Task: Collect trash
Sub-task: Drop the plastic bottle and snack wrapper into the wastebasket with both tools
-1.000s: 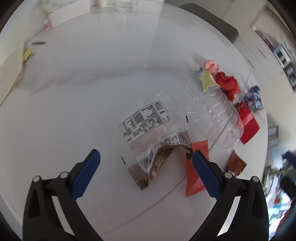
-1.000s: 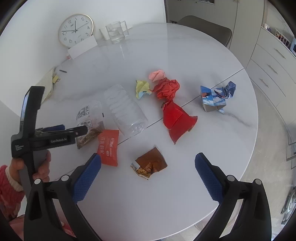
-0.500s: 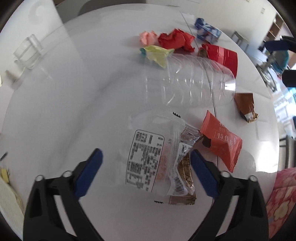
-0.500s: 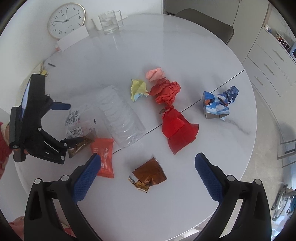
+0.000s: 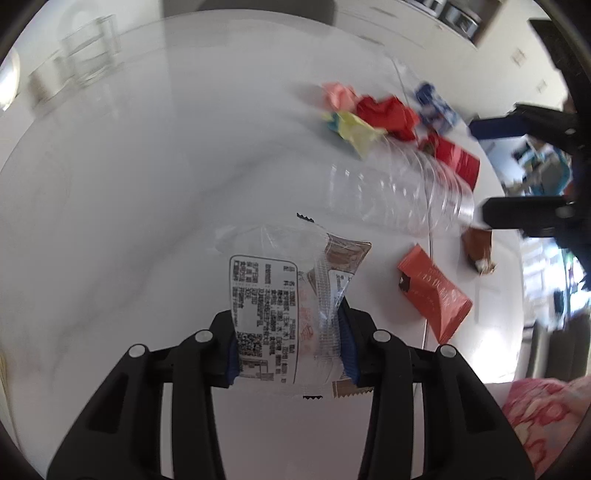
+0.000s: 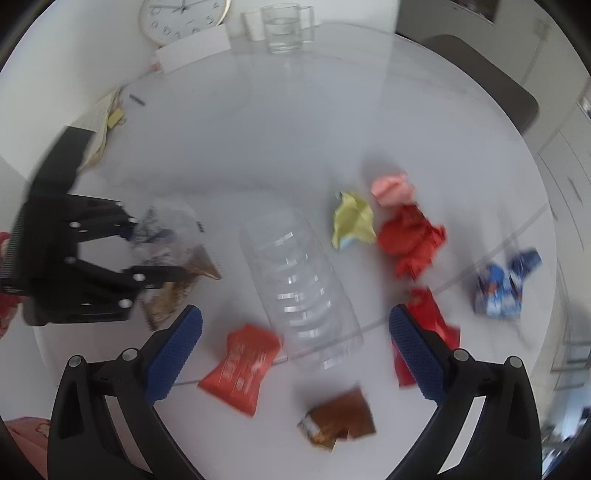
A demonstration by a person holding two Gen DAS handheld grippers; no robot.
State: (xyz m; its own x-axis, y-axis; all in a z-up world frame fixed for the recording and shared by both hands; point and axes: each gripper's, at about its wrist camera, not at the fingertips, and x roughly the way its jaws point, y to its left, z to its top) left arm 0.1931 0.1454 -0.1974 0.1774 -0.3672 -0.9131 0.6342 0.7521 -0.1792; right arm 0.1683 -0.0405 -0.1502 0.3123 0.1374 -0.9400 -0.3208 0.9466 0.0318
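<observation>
The left claw (image 5: 290,338) has just been closing, and its blue pads now sit tight against both sides of the clear plastic wrapper (image 5: 275,314), the one with the printed label, so that wrapper is caught between them at the near edge of the white worktop (image 5: 147,184). A brown wrapper (image 5: 345,254) lies tucked under it. From the right wrist view the same claw (image 6: 147,251) comes in from the left, pinching that crinkled wrapper (image 6: 162,229). The right claw (image 6: 295,343) hangs wide apart with nothing between its pads, above the clear plastic bottle (image 6: 299,288) lying on its side. Just beside the bottle's near end sits an orange sachet (image 6: 243,365), and nearer still a torn brown packet (image 6: 340,417). Further out: a yellow paper scrap (image 6: 351,219), a pink wad (image 6: 391,188) touching a crumpled red ball (image 6: 410,236), a red wrapper (image 6: 428,317) partly behind the right pad, and a blue-and-white carton (image 6: 502,288). A glass mug (image 6: 284,29) and a clock (image 6: 181,18) stand at the far rim.
</observation>
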